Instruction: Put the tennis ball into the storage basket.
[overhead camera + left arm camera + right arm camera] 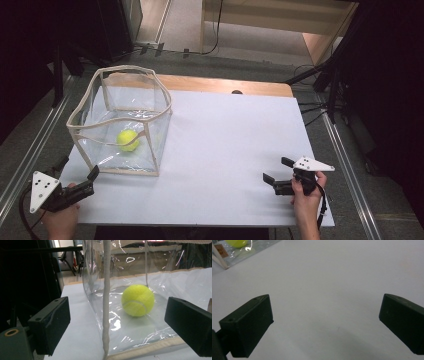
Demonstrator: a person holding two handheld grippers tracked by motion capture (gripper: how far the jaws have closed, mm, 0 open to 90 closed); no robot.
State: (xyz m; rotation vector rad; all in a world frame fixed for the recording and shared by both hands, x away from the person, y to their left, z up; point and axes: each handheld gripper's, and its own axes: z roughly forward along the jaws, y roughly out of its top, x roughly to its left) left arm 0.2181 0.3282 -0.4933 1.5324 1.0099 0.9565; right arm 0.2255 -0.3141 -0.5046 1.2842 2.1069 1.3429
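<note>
Your tennis ball (128,140) sits inside the clear bag (120,120), on its floor, toward the near side. The ball is bright yellow-green and fuzzy, with a pale curved seam across its lower face in your left gripper view (137,300). The bag is a soft see-through box with cream fabric trim along its edges and open rim; its walls are creased and throw glare. It stands upright at the left edge of the white tabletop (225,145), its rim sagging out of square.

Your left gripper (79,172) is near the tabletop's near left corner, just beside the bag's near corner, jaws spread wide. In its own view the jaws frame the bag's trimmed vertical corner seam (106,300), with the ball behind the plastic.

Your right gripper (279,170) is near the tabletop's near right corner, well apart from the bag, jaws also spread wide with bare tabletop between them.
</note>
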